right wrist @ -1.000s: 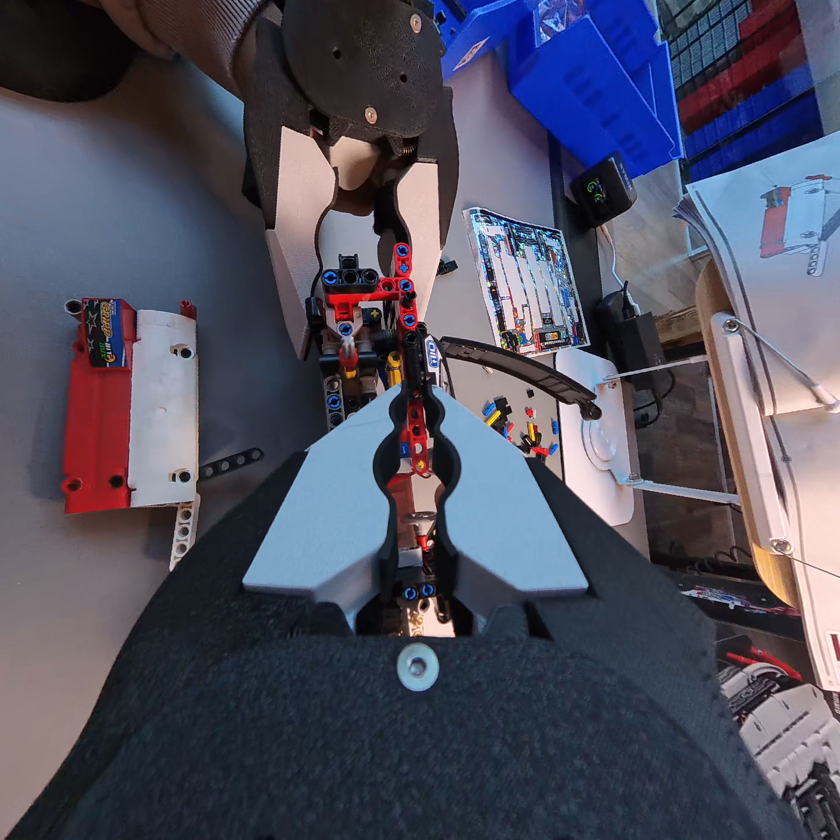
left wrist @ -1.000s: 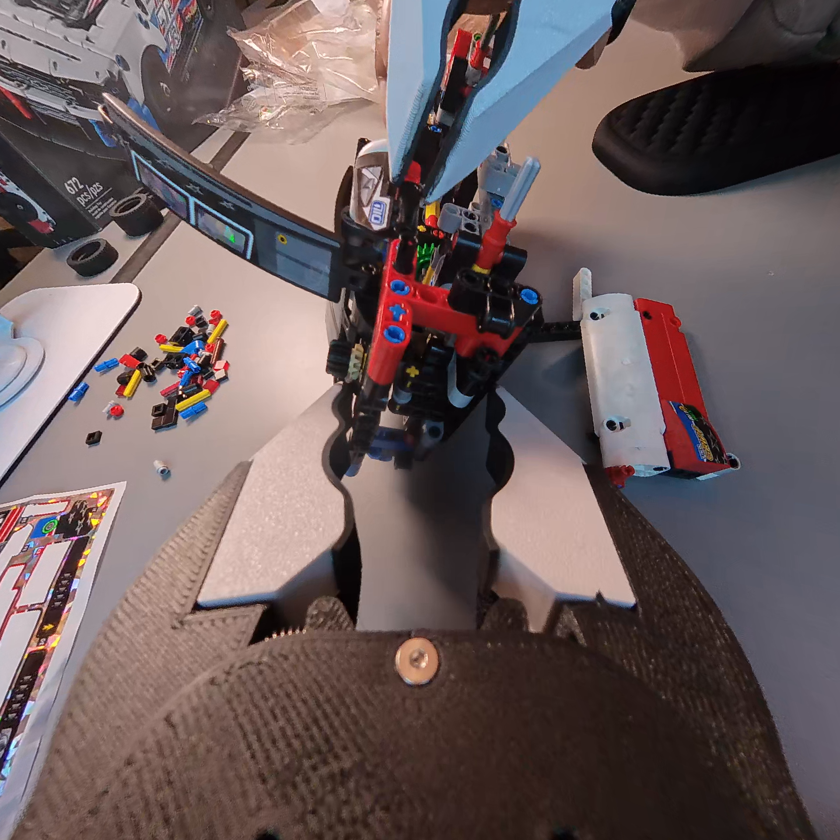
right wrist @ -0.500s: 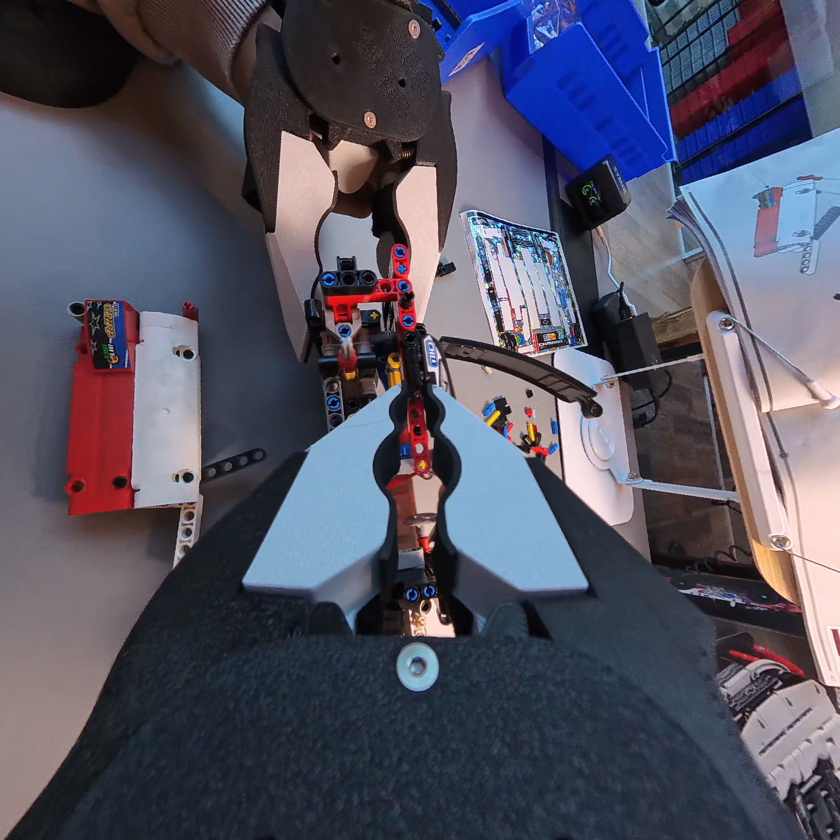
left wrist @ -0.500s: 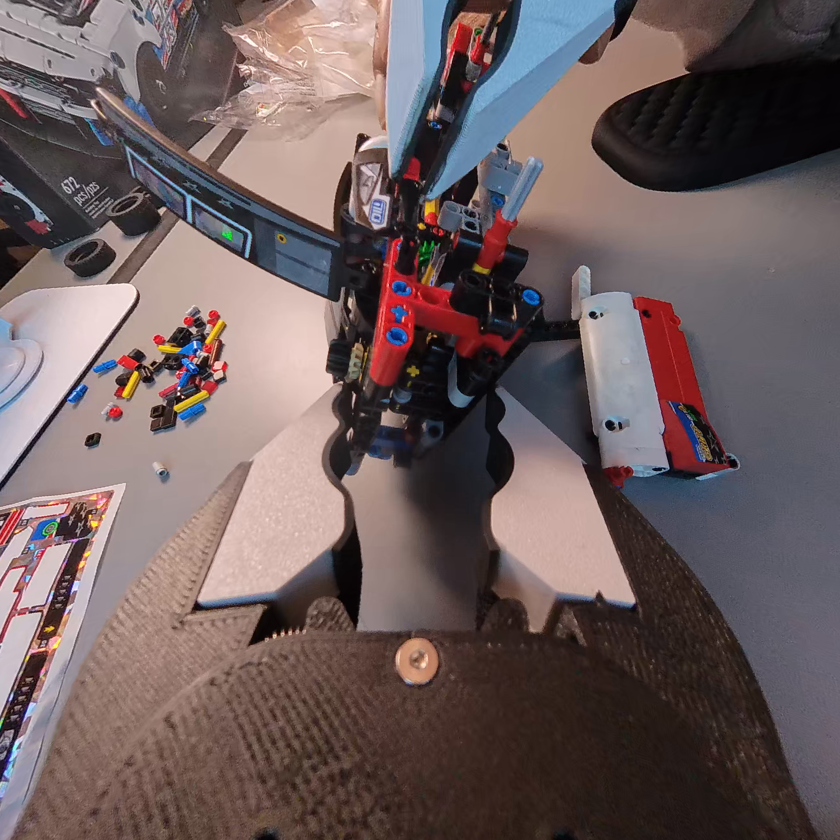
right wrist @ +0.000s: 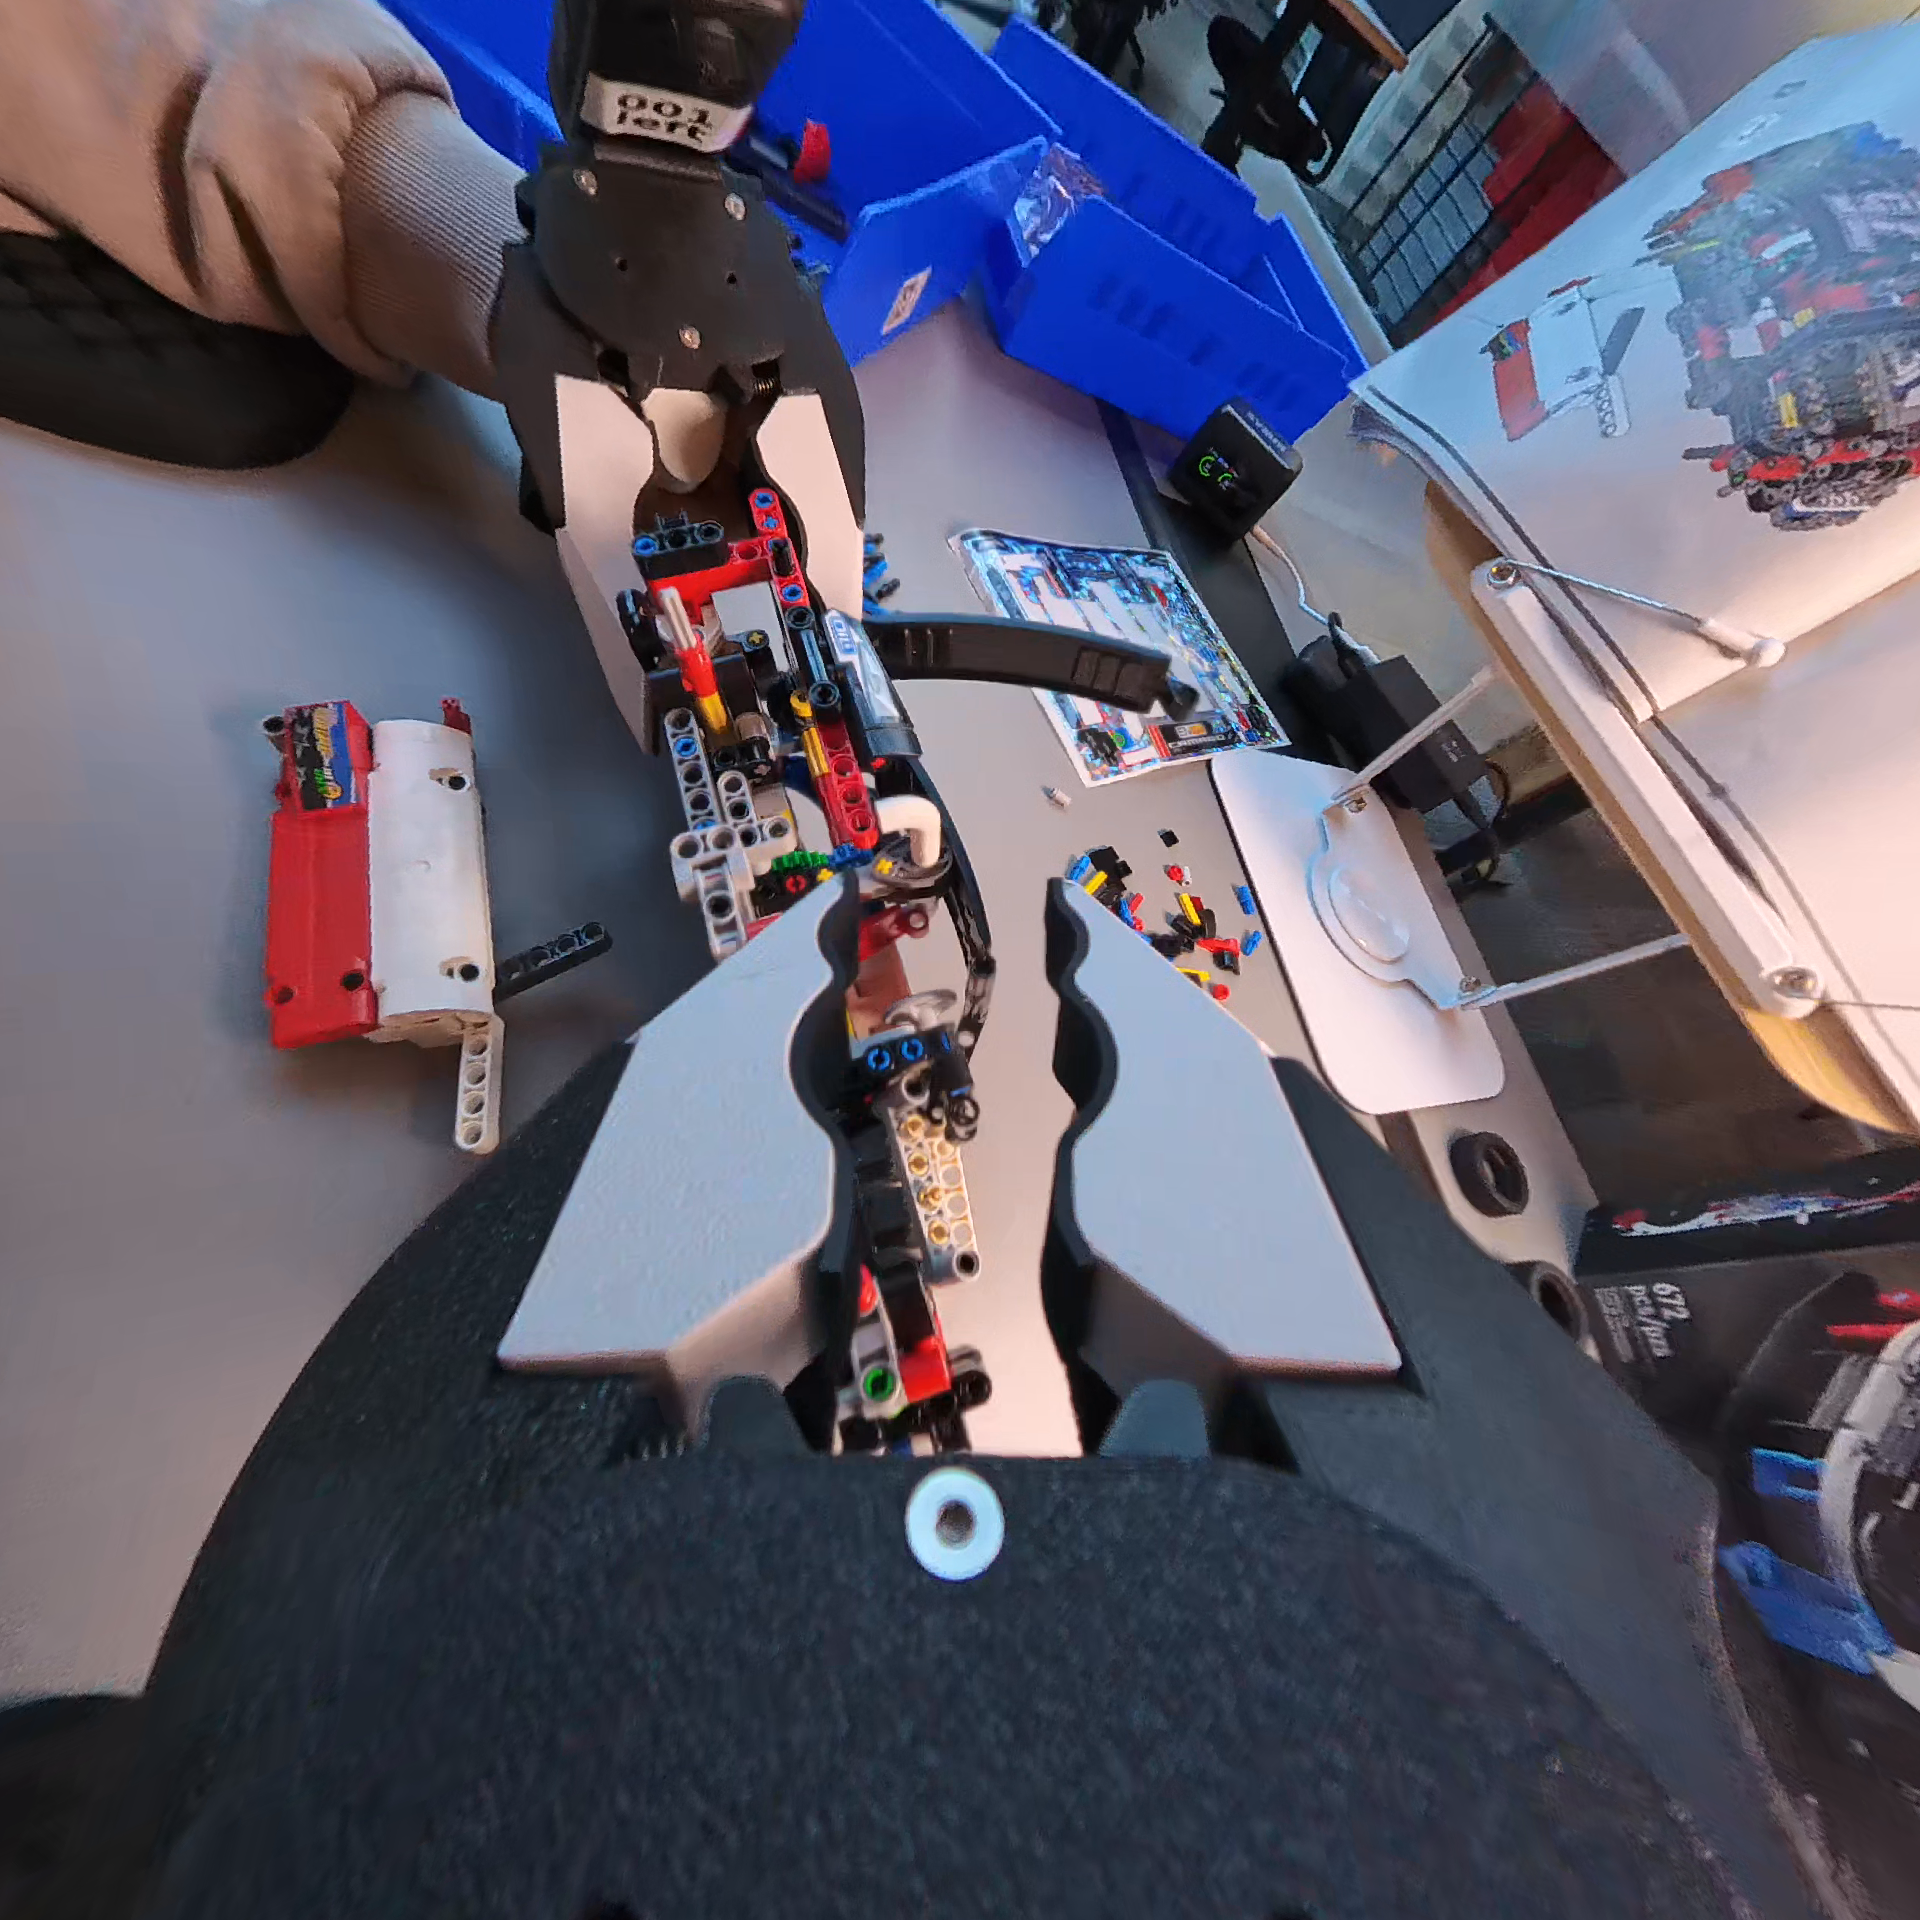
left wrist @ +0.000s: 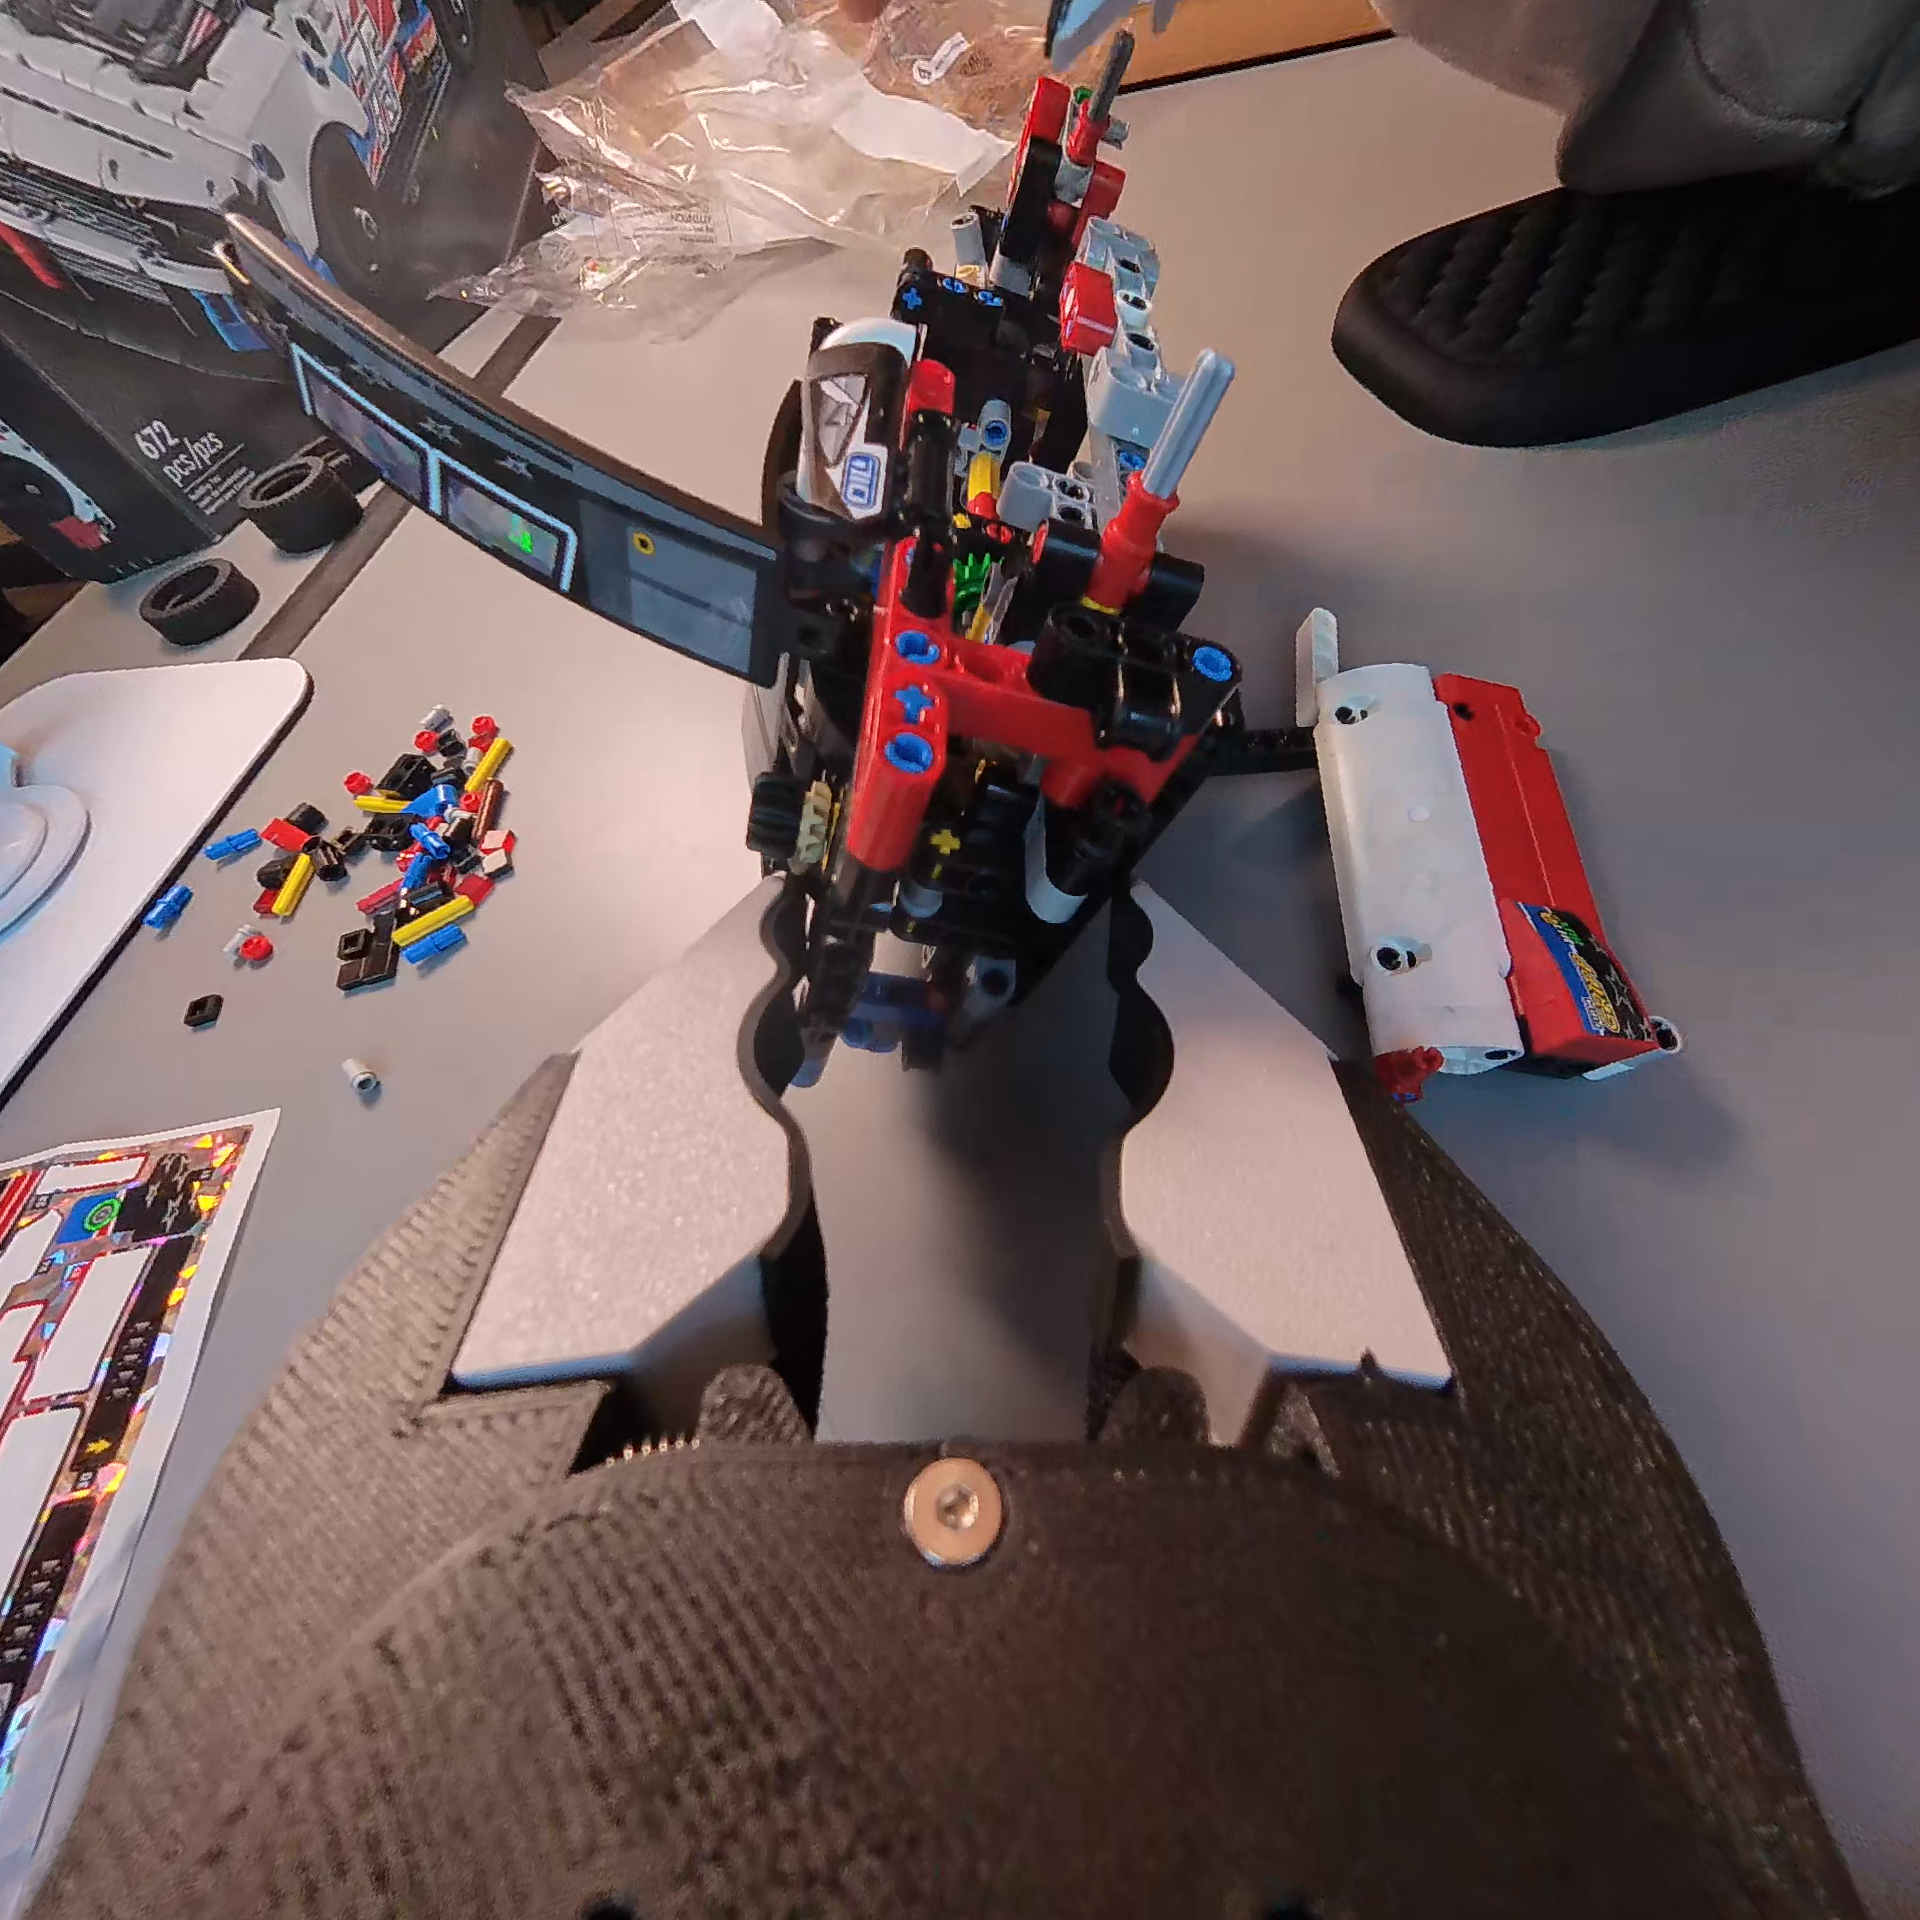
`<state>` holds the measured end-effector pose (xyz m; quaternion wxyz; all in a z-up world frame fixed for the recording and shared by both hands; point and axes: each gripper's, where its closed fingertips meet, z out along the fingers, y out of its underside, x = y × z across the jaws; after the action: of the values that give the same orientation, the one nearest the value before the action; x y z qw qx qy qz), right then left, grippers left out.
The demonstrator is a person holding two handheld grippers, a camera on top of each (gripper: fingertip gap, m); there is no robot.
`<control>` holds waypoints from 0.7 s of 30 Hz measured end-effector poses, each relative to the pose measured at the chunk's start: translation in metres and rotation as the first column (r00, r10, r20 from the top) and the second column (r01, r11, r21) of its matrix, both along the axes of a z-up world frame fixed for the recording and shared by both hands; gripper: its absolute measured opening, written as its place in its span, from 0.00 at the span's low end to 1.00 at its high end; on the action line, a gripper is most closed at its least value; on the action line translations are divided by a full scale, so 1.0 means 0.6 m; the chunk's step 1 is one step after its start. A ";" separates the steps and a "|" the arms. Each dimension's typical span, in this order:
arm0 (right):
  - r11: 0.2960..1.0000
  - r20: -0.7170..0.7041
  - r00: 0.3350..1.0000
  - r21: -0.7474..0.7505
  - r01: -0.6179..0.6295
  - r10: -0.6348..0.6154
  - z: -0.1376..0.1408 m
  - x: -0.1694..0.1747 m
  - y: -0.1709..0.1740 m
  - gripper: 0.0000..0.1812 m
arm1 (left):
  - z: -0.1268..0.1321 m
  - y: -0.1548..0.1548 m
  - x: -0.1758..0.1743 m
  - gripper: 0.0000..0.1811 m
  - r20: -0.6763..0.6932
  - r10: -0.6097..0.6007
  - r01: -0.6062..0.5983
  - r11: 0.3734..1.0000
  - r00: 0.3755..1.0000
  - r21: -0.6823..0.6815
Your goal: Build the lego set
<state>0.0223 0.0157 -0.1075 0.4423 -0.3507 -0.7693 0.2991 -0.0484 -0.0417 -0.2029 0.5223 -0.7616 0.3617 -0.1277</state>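
Right now our left hand-held gripper (left wrist: 951, 997) clamps the near end of the lego chassis (left wrist: 987, 665) upright on the counter (left wrist: 1558, 644), while our right hand-held gripper (right wrist: 945, 935) is spread open around its far end. With one end free, the chassis could pivot, or its long black panel (left wrist: 499, 488) could knock the loose pieces (left wrist: 384, 852).

Grey tabletop (left wrist: 1558, 582) in cool light with warmer glints, blue storage bins (right wrist: 1132, 301) along its far edge, dark wire shelving (right wrist: 1455, 197) beyond — black padded rest (left wrist: 1621, 312) at one side
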 end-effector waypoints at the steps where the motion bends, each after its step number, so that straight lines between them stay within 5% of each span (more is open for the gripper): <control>1: 0.999 -0.016 1.000 -0.040 -0.008 0.007 0.003 0.008 0.004 0.21 | 0.000 0.000 0.000 0.31 0.003 0.000 0.000 1.000 1.000 0.000; 4: 0.987 -0.054 0.998 -0.161 -0.026 0.018 0.010 0.034 0.016 0.31 | 0.000 0.000 -0.001 0.31 0.012 0.000 0.000 1.000 1.000 -0.001; 8: 0.978 0.040 0.999 -0.209 0.002 0.007 -0.037 0.060 0.037 0.43 | 0.001 0.000 -0.002 0.31 0.033 -0.003 0.003 1.000 0.999 -0.005; 14: 0.980 0.128 0.991 -0.192 0.053 -0.028 -0.114 0.048 0.058 0.41 | 0.003 0.001 -0.004 0.31 0.087 -0.003 0.004 1.000 0.996 -0.019; 18: 0.984 0.129 0.991 -0.163 0.065 -0.044 -0.135 0.033 0.060 0.25 | 0.004 0.002 -0.005 0.32 0.110 -0.004 0.006 1.000 0.994 -0.025; 21: 0.987 0.116 0.992 -0.146 0.068 -0.051 -0.138 0.030 0.063 0.24 | 0.005 0.004 -0.010 0.32 0.130 0.012 -0.008 0.999 0.991 -0.037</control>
<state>0.0402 0.0532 -0.1901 0.3798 -0.4221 -0.7574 0.3225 -0.0541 -0.0393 -0.1999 0.5316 -0.7628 0.3207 -0.1808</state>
